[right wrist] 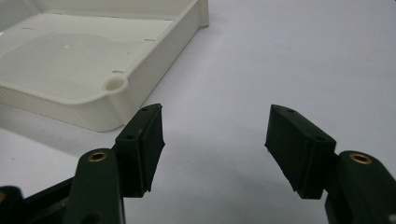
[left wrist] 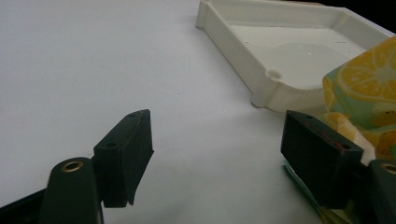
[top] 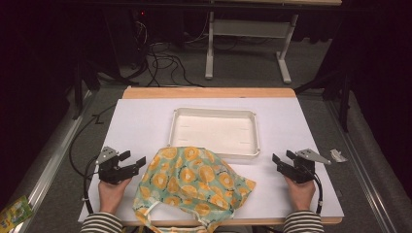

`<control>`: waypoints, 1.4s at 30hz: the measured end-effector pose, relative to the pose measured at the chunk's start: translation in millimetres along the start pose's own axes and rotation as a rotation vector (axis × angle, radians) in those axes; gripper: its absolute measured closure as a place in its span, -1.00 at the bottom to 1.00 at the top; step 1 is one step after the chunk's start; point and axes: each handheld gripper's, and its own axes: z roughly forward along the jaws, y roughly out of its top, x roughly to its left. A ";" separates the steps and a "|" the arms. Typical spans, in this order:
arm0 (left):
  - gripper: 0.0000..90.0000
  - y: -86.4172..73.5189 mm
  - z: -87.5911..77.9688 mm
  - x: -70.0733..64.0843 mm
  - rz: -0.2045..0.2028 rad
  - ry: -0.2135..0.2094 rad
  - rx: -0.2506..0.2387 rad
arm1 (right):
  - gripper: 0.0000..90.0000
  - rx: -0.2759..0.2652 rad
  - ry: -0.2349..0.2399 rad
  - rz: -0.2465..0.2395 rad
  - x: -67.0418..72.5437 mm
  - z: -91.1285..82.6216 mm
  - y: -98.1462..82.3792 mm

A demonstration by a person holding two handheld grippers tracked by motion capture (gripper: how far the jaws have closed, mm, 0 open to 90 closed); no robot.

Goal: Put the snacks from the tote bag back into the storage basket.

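White paper-covered surface (top: 145,121) under everything, wooden strip showing along the far edge. Next in size, a soft cloth bag (top: 192,182) printed with orange slices on pale green, lying crumpled at the middle of the near edge, its pale handles spilling over that edge, its far side lapping against the near rim of a shallow cream plastic tray (top: 214,130) set at the surface's centre. Tray empty, rounded corners, raised rim. Left tool (top: 130,161) near the left edge, just beside the bag's left side, jaws spread wide with nothing between them; in the left gripper view the printed fabric (left wrist: 369,93) sitting right against the outer jaw, not pinched. Right tool (top: 281,160) near the right edge, apart from the bag, jaws likewise parted and empty, aimed toward the tray's near right corner (right wrist: 114,84). Judged step: taking hold of the bag from both sides. Best done by nosing the left tool under a single fold at the bag's edge, closing only once fabric lies fully between the pads, bringing the right tool across to the opposite side, then lifting evenly to keep the limp cloth from sagging or snagging on the tray rim.
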 end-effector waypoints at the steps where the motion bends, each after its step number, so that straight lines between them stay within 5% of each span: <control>1: -0.43 0.4 -0.8 -1.2 0.005 -0.003 -0.001 | -0.17 0.000 0.000 0.000 0.0 0.0 0.0; 18: -0.46 8.0 -20.4 -20.4 0.019 -0.063 -0.062 | -0.17 0.005 -0.002 -0.015 1.1 0.8 0.3; 42: -0.49 10.9 -35.9 -55.3 0.086 -0.143 -0.076 | -0.17 0.008 -0.008 -0.021 2.2 0.9 0.3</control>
